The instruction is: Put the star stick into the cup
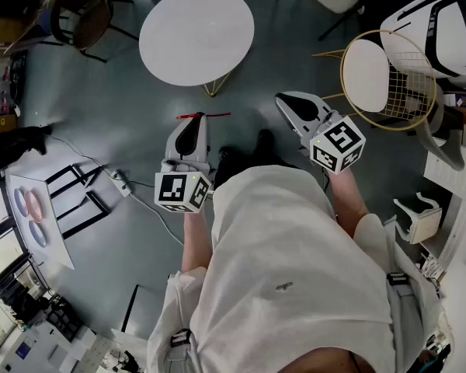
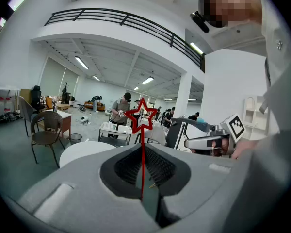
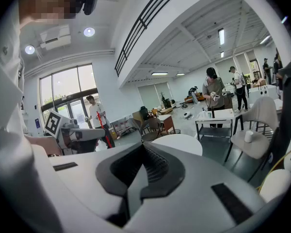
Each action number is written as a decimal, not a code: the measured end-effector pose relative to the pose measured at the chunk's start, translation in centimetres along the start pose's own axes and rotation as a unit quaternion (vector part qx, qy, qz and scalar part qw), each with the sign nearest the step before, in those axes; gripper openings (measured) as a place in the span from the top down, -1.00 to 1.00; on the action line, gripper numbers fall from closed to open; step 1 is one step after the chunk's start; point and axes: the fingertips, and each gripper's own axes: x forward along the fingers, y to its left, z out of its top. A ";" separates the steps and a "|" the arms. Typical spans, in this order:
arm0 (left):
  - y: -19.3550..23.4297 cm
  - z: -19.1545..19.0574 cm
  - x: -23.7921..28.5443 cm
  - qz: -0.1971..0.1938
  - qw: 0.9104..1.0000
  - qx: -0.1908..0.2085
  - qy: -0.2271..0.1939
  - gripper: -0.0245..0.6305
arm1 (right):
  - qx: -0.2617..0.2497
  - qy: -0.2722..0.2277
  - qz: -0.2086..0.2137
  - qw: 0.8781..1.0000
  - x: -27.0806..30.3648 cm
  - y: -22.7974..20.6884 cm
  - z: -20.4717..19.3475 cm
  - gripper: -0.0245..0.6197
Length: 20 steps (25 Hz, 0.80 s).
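Observation:
The star stick (image 2: 141, 123) is a thin red rod with an outline star on top. It stands upright between the jaws of my left gripper (image 2: 142, 154), which is shut on its lower end. In the head view the stick (image 1: 204, 116) lies crosswise at the tip of the left gripper (image 1: 194, 121), held above the floor in front of the person's body. My right gripper (image 1: 293, 101) is held at the right, apart from the stick, with its jaws closed on nothing (image 3: 143, 154). A small white cup (image 3: 249, 136) stands on a grey table at the far right.
A round white table (image 1: 196, 33) stands just ahead on the grey floor. There is a wire chair with a white seat (image 1: 384, 80) at the right and a brown chair (image 1: 81, 14) at the far left. A power strip and cable (image 1: 118, 181) lie on the floor at the left.

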 end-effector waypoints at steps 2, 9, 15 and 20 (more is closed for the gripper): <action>0.2 0.1 0.0 0.000 1.000 -0.001 -0.002 0.85 | -0.002 0.003 0.001 1.000 0.3 0.1 -0.1 0.90; 0.8 0.0 -0.6 0.006 1.000 -0.004 0.001 0.85 | -0.006 0.007 0.003 1.000 0.6 0.6 -0.3 0.90; 0.5 -0.4 -0.9 0.016 1.000 -0.001 0.002 0.85 | -0.011 -0.006 -0.015 1.000 -0.1 0.0 -0.6 0.90; 0.0 -0.9 -1.3 0.021 1.000 -0.004 0.004 0.85 | -0.002 -0.003 -0.020 1.000 -0.4 -0.3 -1.3 0.90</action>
